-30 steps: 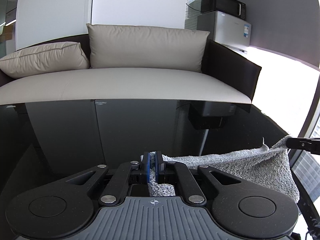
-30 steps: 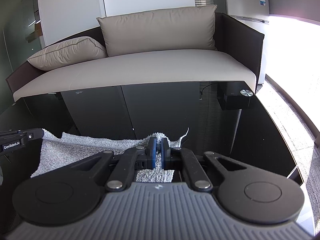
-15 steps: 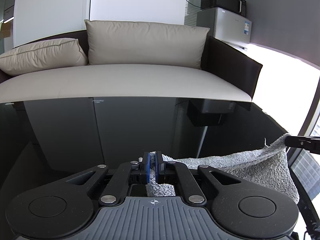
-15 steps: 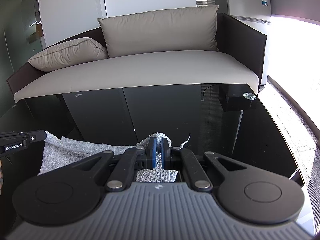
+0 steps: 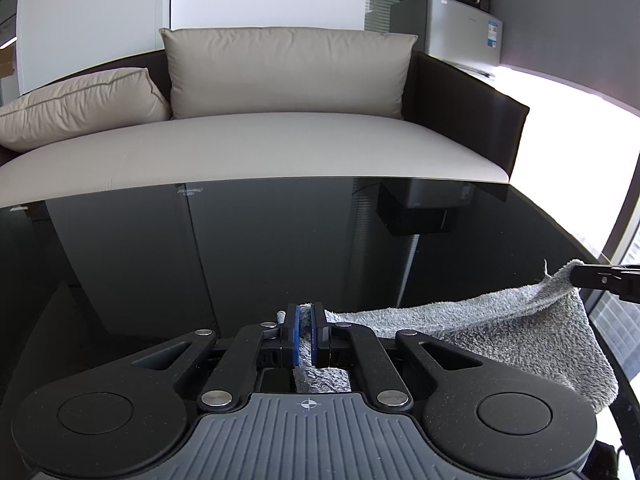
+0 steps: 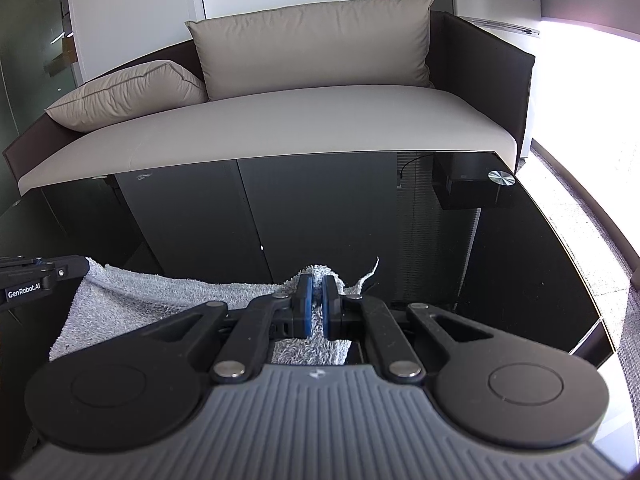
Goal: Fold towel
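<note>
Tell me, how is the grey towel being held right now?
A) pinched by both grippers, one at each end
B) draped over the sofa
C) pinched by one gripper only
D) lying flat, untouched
A: the left gripper and the right gripper are each shut on an end of the towel, which sags between them above the black table.

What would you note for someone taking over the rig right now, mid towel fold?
Left gripper: shut on one corner of the grey towel.
Right gripper: shut on the other corner.
The towel hangs slack between both grippers above the black glass table, in front of the sofa.
Done: both corners gripped and lifted.
Left: carry the held edge over, lay it down, release.
</note>
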The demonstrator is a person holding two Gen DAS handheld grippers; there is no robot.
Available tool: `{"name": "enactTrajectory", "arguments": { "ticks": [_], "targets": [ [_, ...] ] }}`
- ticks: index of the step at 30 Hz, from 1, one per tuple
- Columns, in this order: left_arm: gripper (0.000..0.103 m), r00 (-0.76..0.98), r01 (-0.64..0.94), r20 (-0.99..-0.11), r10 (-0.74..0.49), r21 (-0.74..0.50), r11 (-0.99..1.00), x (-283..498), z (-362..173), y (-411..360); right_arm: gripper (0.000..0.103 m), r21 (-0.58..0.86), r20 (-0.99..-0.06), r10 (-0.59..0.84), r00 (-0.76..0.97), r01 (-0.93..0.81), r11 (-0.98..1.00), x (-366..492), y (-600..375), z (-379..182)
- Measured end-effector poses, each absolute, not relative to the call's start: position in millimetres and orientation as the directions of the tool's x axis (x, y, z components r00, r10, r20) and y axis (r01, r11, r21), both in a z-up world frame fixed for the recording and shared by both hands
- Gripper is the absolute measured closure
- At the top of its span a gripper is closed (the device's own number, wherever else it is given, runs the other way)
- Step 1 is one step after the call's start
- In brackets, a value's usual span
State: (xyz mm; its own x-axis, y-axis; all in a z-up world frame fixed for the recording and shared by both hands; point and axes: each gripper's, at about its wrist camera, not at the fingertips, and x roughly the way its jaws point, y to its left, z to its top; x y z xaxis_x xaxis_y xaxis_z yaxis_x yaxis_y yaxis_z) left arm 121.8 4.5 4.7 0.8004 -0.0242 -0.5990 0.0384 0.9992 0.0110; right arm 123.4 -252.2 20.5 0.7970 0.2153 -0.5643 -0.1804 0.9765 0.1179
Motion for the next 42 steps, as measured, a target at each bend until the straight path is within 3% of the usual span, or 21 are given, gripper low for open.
{"name": "enactTrajectory", "arguments": {
  "ticks": [11, 13, 15, 21, 30, 34, 42],
  "targets": [
    [0.092, 0.803, 0.003, -0.596, 0.015, 0.03, 1.0, 126.0, 1.4, 11.9, 0.094, 0.109, -0.551, 0.194, 0.812, -0.16, 0.981, 131.3, -251.5, 12.0],
    [0.092, 0.804, -0.005, -0.594, 0.021, 0.028, 1.0, 125.6, 2.0, 14.4, 0.063, 0.103, -0.531, 0.175, 0.829, -0.142, 0.985, 129.9, -253.2, 12.0],
    [0.092, 0.804, -0.01, -0.594, 0.025, 0.028, 1.0, 125.2, 2.6, 15.7, 0.051, 0.098, -0.511, 0.158, 0.845, -0.125, 0.987, 127.6, -255.2, 12.5],
    [0.092, 0.797, 0.001, -0.604, 0.013, 0.022, 1.0, 119.6, 4.6, 14.9, 0.051, 0.097, -0.533, 0.16, 0.831, -0.128, 0.987, 121.5, -257.2, 10.7],
    [0.077, 0.742, 0.051, -0.669, -0.048, -0.015, 0.999, 94.8, -0.3, 12.1, 0.047, 0.095, -0.566, 0.163, 0.809, -0.132, 0.987, 112.0, -259.9, 8.0],
    [0.064, 0.731, 0.07, -0.679, -0.068, -0.025, 0.997, 81.9, 0.0, 8.0, 0.047, 0.102, -0.582, 0.167, 0.796, -0.132, 0.986, 101.7, -257.6, 8.3],
    [0.058, 0.717, 0.107, -0.689, -0.103, -0.038, 0.994, 60.3, -3.2, 3.5, 0.047, 0.058, -0.605, 0.164, 0.779, -0.162, 0.985, 72.8, -247.7, 8.7]
  ]
}}
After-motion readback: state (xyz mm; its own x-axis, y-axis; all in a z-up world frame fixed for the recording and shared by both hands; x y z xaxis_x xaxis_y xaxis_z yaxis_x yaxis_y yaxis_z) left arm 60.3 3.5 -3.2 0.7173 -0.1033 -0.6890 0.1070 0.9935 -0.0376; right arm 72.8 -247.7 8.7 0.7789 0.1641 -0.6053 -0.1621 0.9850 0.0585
